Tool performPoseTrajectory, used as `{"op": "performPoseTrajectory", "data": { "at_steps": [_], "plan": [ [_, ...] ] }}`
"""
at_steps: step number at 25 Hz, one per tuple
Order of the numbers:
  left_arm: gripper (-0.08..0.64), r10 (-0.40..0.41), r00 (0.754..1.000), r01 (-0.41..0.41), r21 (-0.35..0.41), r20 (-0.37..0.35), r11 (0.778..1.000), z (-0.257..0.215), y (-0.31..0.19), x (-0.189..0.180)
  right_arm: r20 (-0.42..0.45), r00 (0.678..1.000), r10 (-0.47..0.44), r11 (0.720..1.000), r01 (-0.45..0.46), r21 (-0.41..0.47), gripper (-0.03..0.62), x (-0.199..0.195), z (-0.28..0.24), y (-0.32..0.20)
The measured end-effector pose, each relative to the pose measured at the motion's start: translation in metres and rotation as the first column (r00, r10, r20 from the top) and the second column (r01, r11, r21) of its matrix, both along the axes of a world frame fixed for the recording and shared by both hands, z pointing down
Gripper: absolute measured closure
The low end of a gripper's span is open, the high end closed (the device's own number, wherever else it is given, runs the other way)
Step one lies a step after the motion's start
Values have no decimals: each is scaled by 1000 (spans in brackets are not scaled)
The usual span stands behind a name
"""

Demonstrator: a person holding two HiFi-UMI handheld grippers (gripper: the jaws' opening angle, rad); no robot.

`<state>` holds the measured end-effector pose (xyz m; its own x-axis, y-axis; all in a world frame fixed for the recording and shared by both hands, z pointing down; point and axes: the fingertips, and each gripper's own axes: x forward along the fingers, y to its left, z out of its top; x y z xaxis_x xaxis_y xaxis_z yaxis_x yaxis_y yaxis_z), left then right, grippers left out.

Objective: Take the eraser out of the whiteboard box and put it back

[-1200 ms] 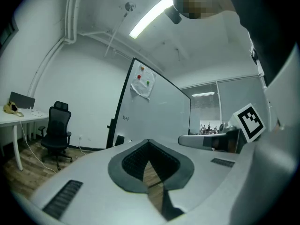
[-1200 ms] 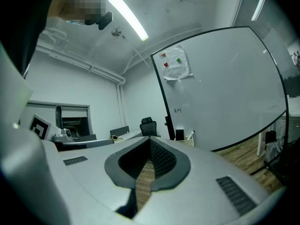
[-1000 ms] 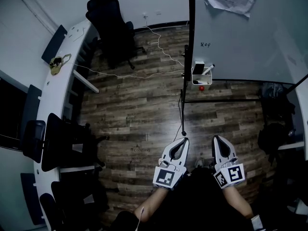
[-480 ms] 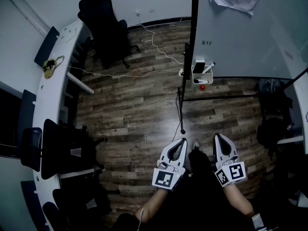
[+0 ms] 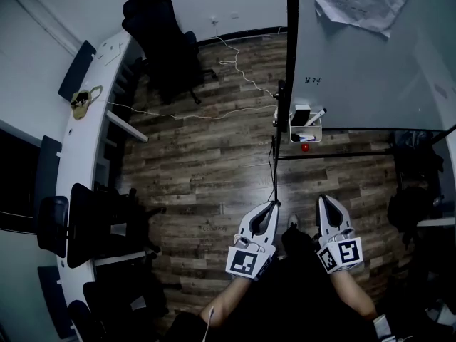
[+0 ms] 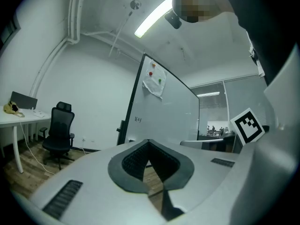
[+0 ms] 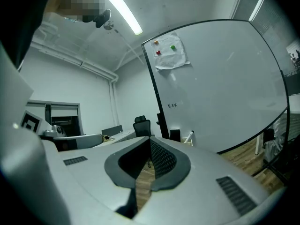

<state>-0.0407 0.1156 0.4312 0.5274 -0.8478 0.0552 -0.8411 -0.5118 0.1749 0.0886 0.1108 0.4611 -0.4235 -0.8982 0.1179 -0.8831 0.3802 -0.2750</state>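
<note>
The white whiteboard box (image 5: 306,128) hangs at the bottom left corner of the whiteboard (image 5: 370,63). A black eraser (image 5: 301,115) stands in it beside a marker (image 5: 318,112). In the right gripper view the eraser (image 7: 174,135) and marker (image 7: 190,137) show small, far ahead past the jaws. My left gripper (image 5: 273,205) and right gripper (image 5: 322,201) are held side by side near my body, well short of the box. Both are shut and hold nothing. The left gripper (image 6: 149,141) faces the whiteboard's edge, and the right gripper (image 7: 150,138) faces the box.
A small red object (image 5: 305,147) lies on the wood floor below the box. A black office chair (image 5: 167,45) stands at the back. A curved white desk (image 5: 89,127) with more chairs runs along the left. A cable (image 5: 214,112) trails over the floor.
The person has stepped toward the whiteboard with both grippers, so the box sits lower and nearer in the head view. Both grippers stayed shut and empty.
</note>
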Motion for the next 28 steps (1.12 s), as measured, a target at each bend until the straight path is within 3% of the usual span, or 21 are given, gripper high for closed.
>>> {"op": "performPoseTrajectory", "data": {
  "at_steps": [15,28],
  "plan": [
    [554,-53,999,53,4,2,999,1,-95,47,29,997,-74,997,74,0,577,33,5,-103],
    [554,-127,992,127,-10,25,992,4,-123,36,22,994,-110,994,111,-21,577,23,14,-150]
  ]
}}
